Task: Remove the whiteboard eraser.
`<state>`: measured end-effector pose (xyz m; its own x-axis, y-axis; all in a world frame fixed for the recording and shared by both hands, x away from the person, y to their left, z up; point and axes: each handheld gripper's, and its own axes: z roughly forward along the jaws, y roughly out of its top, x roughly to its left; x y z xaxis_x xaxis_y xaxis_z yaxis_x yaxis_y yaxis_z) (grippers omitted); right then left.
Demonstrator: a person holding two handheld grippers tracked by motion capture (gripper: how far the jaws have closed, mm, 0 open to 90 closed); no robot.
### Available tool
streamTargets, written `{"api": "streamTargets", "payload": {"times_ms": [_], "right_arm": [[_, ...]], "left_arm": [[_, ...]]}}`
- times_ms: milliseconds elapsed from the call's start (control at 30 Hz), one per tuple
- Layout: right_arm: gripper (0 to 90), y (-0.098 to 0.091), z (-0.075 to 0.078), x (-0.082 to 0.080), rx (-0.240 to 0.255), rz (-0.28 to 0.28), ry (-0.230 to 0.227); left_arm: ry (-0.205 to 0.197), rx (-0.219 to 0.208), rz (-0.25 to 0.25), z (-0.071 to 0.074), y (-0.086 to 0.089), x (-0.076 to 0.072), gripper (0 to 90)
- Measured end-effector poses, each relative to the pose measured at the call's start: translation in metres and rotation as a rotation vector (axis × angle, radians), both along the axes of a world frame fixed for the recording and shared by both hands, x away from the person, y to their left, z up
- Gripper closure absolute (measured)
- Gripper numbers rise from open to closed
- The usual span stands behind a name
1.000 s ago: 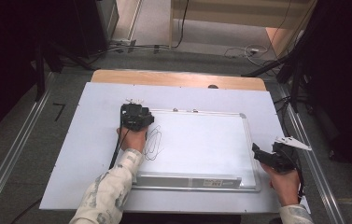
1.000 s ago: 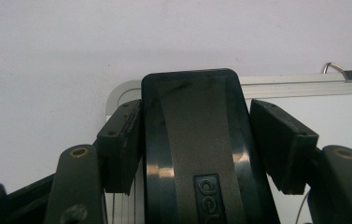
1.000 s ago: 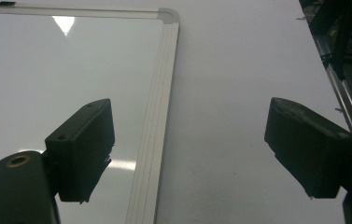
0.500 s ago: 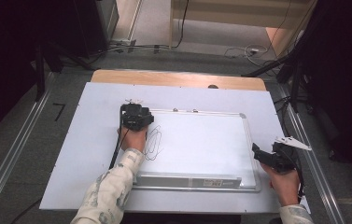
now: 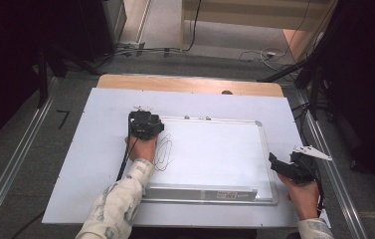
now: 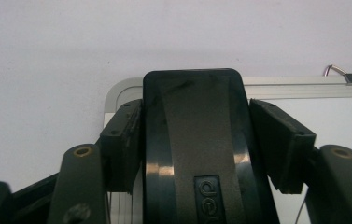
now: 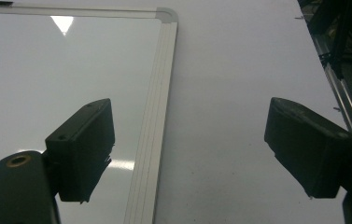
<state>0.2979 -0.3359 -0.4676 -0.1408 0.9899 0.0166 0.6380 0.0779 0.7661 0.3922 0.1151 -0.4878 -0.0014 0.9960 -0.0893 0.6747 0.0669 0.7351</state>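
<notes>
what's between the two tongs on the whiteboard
In the high view, bare whiteboard surface separates the left tongs, shut on a black eraser, from the open right tongs. Only a scribble sits beside the left hand.

Left gripper [image 5: 145, 124] sits over the whiteboard [image 5: 215, 149]'s upper left corner, just above black scribbles [image 5: 163, 153]; right gripper [image 5: 290, 167] rests beside the board's right edge.

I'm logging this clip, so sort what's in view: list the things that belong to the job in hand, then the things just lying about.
In the job:
- whiteboard
- black scribble on it
- black eraser, clamped in the left gripper
- right gripper, open at the board's right edge

Lying about:
- cables on the floor beyond the table
- small dark thing at the table's far edge, too small to name
</notes>
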Motion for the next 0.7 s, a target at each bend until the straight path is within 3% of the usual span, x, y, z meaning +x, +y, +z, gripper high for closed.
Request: {"api": "streamTargets", "payload": {"times_ms": [200,367,700], "right_arm": [[14.7,0.0002,-0.0001,0.0002,0.0,0.001,0.001],[14.7,0.0002,-0.0002,0.0003,-0.001,-0.002,0.004],[14.8,-0.0006,0.0002,0.0,0.0,-0.006,0.002]], "left_arm": [[0.013,0.016,0.002,-0.0013,-0.0039,-0.0003,32.9],[0.011,0.035,0.01,-0.001,-0.0044,-0.0006,40.5],[0.014,0.054,-0.024,0.0002,-0.0047,-0.0003,41.4]]}}
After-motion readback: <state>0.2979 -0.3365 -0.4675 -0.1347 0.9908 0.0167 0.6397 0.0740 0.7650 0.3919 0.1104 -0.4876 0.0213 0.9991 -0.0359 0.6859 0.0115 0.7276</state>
